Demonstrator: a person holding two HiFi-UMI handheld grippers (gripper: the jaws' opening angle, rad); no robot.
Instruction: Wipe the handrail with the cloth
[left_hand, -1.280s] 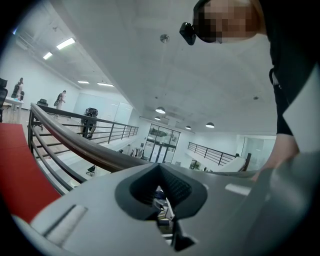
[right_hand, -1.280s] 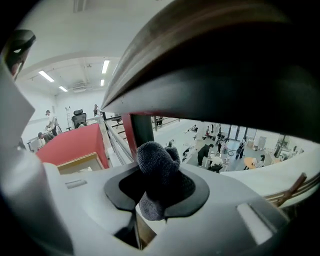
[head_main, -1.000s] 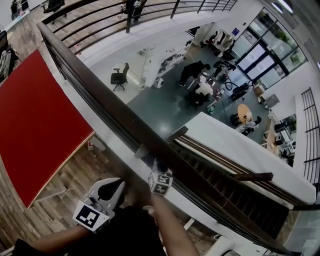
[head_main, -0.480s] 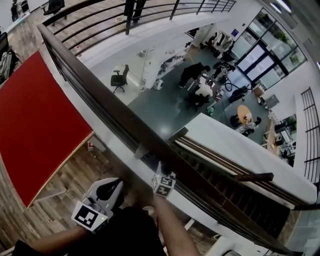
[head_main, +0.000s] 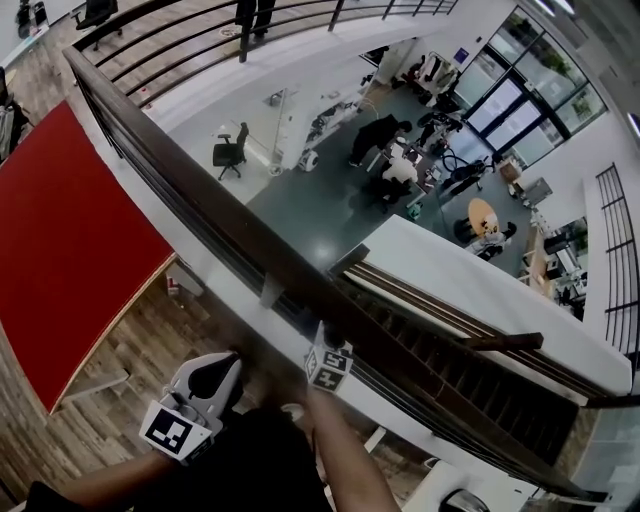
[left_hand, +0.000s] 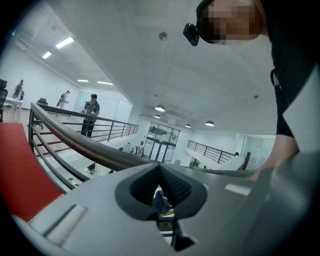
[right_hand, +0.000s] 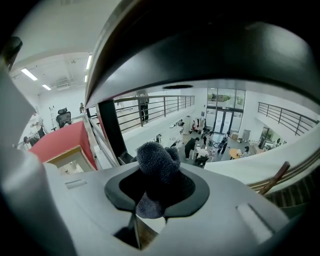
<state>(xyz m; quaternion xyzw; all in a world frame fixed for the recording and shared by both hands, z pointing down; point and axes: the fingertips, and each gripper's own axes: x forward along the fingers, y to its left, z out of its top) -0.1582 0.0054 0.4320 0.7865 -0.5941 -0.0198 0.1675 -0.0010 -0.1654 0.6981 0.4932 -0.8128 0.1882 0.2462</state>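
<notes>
Head view: the handrail (head_main: 190, 185) cuts across from far left to near right. Your right tongs (head_main: 320, 335) are tight against its near side. Your left tongs (head_main: 228, 362) hang a bit back from the rail, on your side of it. I can't make out the cloth from up here.

Left gripper view: the left tongs (left_hand: 160, 165) are pressed together with nothing in them, and the rail (left_hand: 75, 135) curves off beyond them.

Right gripper view: the right tongs (right_hand: 157, 172) are clamped on the cloth (right_hand: 152, 155). It's a dark grey, fuzzy wad, bunched up and poking out past the tips. The rail (right_hand: 210, 45) looms right over it, but I can't tell whether the two are actually touching.

Progress-wise, nothing on the rail shows a wiped patch versus a dirty one. My guess is you're mid-wipe or only just starting. A long run of rail is waiting on either side of the tongs.
</notes>
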